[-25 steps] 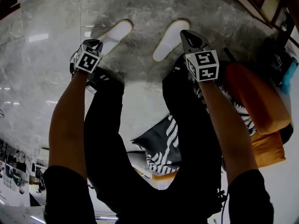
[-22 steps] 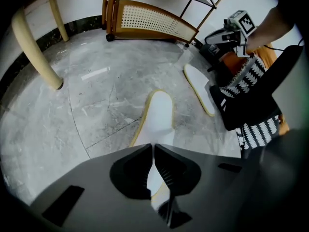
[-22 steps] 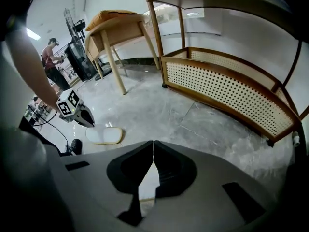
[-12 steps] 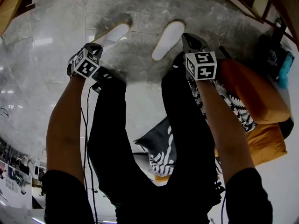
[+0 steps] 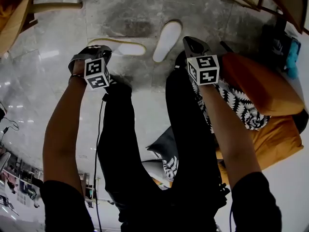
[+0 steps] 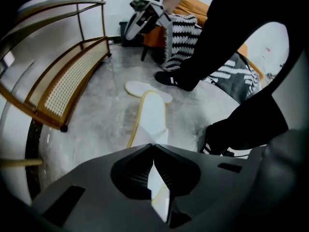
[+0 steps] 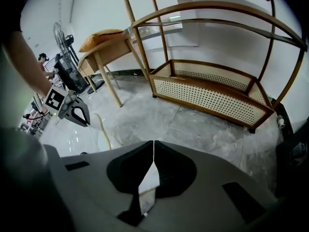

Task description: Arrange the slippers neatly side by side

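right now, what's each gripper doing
Left tongs: closed on a slipper.
Right tongs: closed, apparently empty; the other slipper lies on the floor.

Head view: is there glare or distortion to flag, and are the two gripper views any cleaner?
Head view: heavy fisheye bending, bright glare streaks on the glossy floor. Left gripper view: dark corners, left slipper sharp. Right gripper view: rack bars bow, white wall washed out, right slipper in shadow.

End of slipper (image 5: 123,47) behind left gripper (image 5: 99,50)
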